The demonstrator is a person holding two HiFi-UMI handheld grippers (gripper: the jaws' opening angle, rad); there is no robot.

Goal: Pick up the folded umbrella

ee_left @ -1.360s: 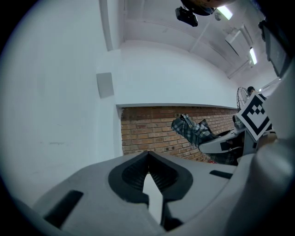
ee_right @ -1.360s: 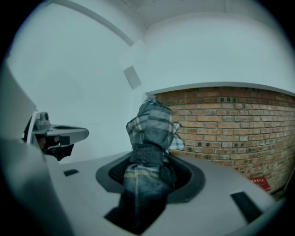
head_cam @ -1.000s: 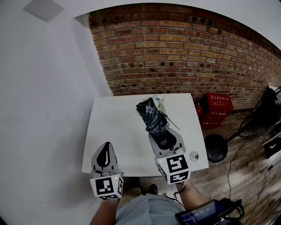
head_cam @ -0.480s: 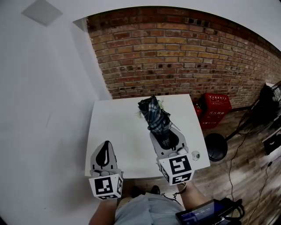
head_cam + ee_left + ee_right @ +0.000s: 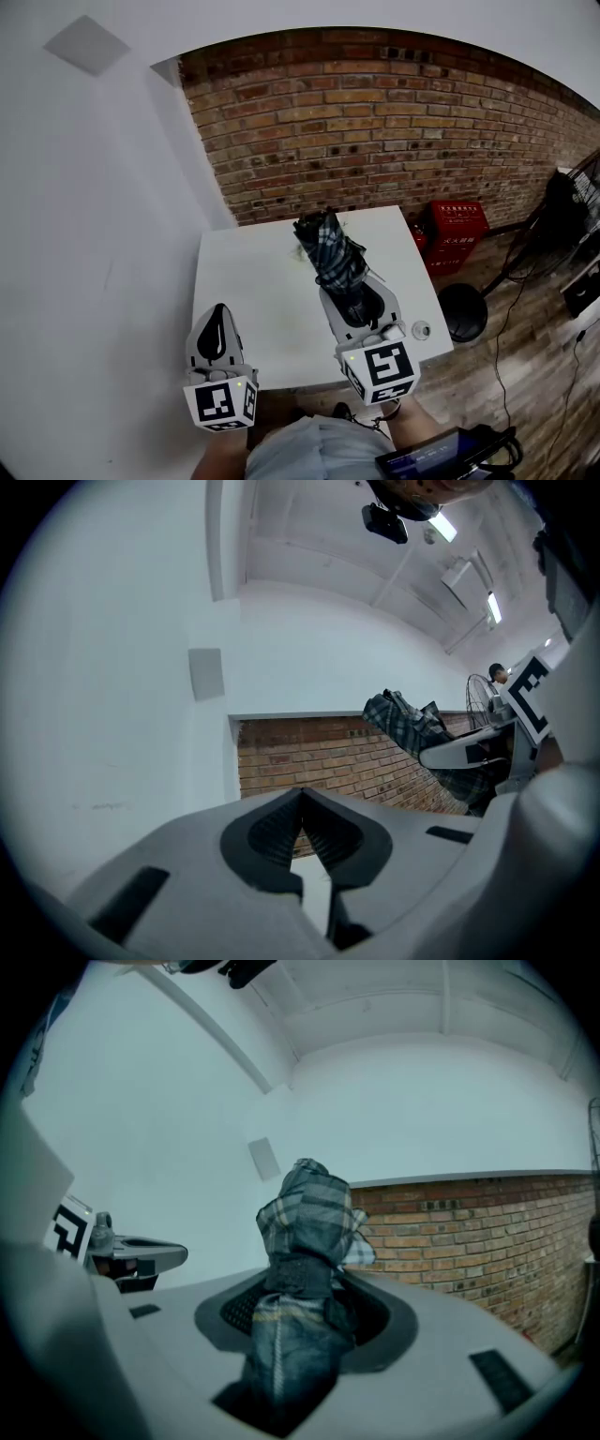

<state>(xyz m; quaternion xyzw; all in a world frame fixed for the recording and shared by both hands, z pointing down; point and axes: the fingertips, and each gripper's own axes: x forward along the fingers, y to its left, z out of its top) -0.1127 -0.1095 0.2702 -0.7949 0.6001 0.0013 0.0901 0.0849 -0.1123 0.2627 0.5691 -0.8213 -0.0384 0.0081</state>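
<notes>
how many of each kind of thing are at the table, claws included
folded umbrella: 1, gripped in the right claw
claws: 2, the left claw shut on nothing
white table: 1
small round object by the table's right edge: 1
total: 5

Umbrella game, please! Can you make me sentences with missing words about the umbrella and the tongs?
The right tongs grip the folded umbrella, holding it over the white ___.
The left tongs are shut and hold ___.
The far wall is built of ___.
Missing words: table; nothing; bricks.
</notes>
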